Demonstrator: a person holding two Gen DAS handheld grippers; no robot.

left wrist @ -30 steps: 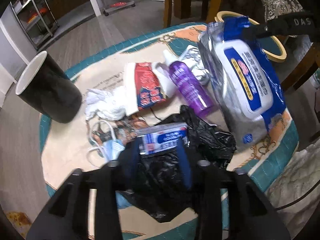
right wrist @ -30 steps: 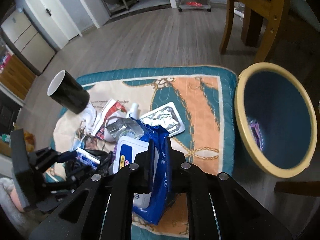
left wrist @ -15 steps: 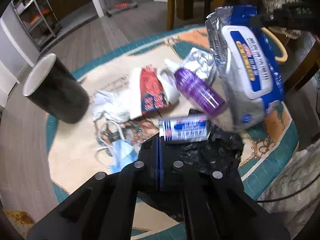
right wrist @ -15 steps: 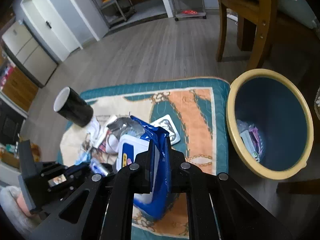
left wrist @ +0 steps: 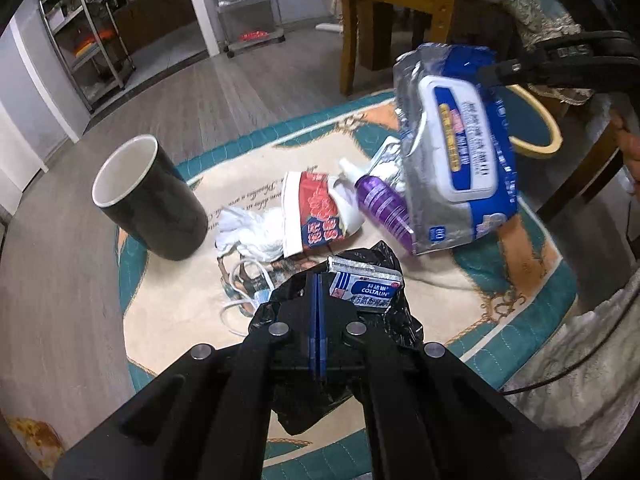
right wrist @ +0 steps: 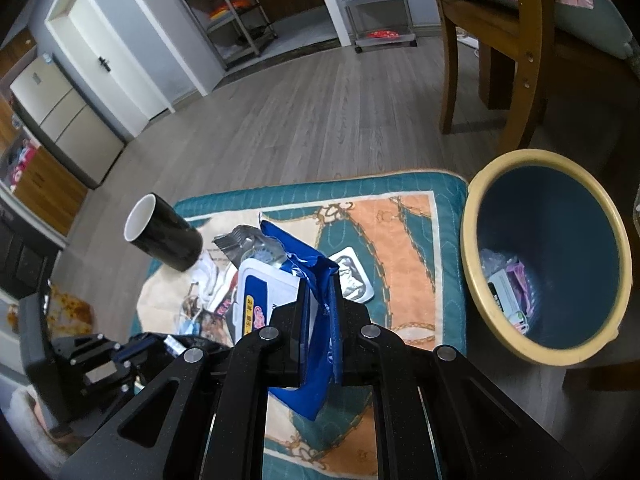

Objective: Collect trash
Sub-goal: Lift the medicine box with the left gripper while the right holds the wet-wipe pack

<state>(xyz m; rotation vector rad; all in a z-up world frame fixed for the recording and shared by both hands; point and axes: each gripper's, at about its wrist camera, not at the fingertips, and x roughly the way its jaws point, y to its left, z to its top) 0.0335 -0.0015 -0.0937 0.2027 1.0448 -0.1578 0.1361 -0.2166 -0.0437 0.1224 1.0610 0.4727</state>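
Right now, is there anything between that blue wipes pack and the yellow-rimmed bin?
Nothing visible. The wipes pack hangs lifted in the right gripper; between it and the bin lies only flat mat with a foil blister pack lying low on it. The bin's mouth is open.

Lower half of black bag (left wrist: 394, 322) behind left fingers (left wrist: 308, 320) (wipes pack (left wrist: 460, 148) motion-blurred)

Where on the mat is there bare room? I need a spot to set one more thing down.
Bare: the orange panel between the silver blister pack and the yellow-rimmed bin. Crowded: between the black cup and that pack.
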